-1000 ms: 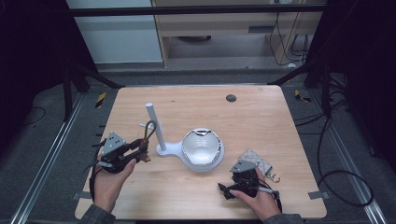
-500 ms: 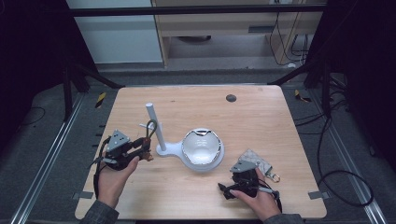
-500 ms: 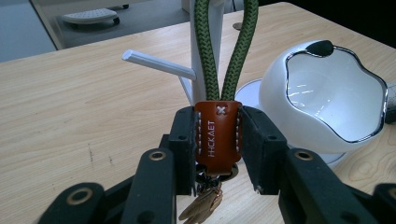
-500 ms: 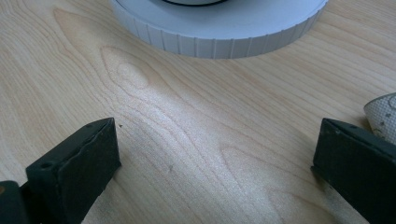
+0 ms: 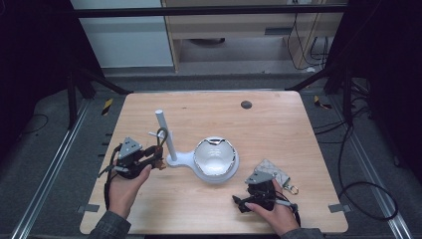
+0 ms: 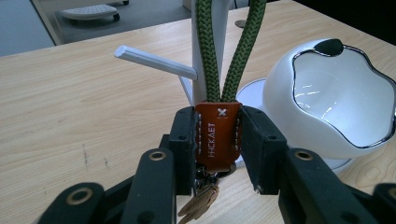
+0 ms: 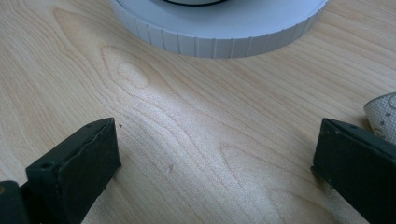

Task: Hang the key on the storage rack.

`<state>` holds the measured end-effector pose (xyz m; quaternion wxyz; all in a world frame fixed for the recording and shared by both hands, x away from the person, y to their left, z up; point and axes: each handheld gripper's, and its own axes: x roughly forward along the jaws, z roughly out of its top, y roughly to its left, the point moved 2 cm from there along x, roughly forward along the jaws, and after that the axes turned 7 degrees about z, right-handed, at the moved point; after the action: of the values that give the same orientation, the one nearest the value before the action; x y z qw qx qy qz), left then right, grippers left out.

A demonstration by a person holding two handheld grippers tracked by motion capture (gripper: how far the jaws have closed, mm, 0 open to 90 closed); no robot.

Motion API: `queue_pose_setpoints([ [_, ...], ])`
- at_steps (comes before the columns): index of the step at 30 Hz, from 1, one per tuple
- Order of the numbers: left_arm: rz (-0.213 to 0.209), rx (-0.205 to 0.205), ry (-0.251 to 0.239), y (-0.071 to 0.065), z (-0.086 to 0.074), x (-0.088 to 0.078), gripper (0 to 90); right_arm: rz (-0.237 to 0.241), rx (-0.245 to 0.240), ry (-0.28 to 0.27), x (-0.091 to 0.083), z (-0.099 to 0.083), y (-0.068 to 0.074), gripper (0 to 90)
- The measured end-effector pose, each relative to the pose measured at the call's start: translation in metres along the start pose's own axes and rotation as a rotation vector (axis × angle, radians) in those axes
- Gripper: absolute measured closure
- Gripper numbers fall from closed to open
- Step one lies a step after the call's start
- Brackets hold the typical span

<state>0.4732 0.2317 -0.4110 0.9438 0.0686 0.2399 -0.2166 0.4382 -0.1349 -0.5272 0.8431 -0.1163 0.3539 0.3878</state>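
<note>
My left gripper (image 5: 154,160) is shut on a key strap: its jaws clamp the orange leather tag (image 6: 217,135), and keys dangle below it. The strap's green cord loop (image 6: 210,51) rises from the tag beside the white stand's post (image 5: 164,132). It lies close to the short side peg (image 6: 156,63); I cannot tell if it is hooked over the peg. The stand's white bowl (image 5: 215,157) sits to the right of the post. My right gripper (image 5: 256,195) rests low at the table's front right. It is open, with bare wood between its jaws (image 7: 215,154).
A patterned pouch (image 5: 272,169) with a key ring lies just beyond my right gripper, and its corner shows in the right gripper view (image 7: 383,114). A dark round spot (image 5: 246,104) marks the far side of the wooden table (image 5: 278,129). The stand's ribbed base (image 7: 219,32) is just ahead of the right jaws.
My left gripper has edged slightly right toward the stand, still carrying the key strap. The right hand has stayed put.
</note>
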Motion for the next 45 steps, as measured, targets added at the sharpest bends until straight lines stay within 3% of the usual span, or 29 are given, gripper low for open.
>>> queue_pose_setpoints([
  [4,-0.004,-0.028,0.000,0.000,0.000,0.004,63.9,0.000,0.000,0.000,0.000,0.000,0.000,0.4],
  [10,0.001,-0.051,0.002,0.002,-0.006,0.006,36.1,-0.003,-0.001,0.001,-0.001,0.000,0.000,0.4],
  [14,-0.023,-0.049,0.034,0.004,-0.018,0.011,23.9,-0.004,-0.002,0.001,-0.001,-0.001,0.000,0.4],
  [17,-0.008,-0.036,0.060,0.009,-0.035,0.017,17.0,-0.005,-0.002,0.001,-0.001,-0.001,0.000,0.4],
  [25,0.034,-0.019,0.108,0.029,-0.067,0.026,8.8,-0.005,0.000,0.001,-0.001,-0.001,0.001,0.3],
  [27,0.038,0.004,0.135,0.033,-0.073,0.029,7.0,0.004,-0.009,0.016,-0.003,0.001,0.002,6.1],
  [31,0.055,-0.001,0.184,0.040,-0.081,0.034,6.8,-0.008,-0.043,0.027,-0.012,0.008,0.005,5.1],
  [34,0.062,0.014,0.187,0.041,-0.082,0.035,6.8,-0.028,-0.072,0.044,-0.028,0.019,0.003,5.5],
  [40,0.066,0.033,0.218,0.040,-0.087,0.039,5.6,-0.065,-0.087,0.064,-0.061,0.039,-0.012,5.9],
  [45,0.074,0.039,0.249,0.041,-0.092,0.045,4.6,-0.082,-0.029,0.123,-0.081,0.037,-0.036,7.3],
])
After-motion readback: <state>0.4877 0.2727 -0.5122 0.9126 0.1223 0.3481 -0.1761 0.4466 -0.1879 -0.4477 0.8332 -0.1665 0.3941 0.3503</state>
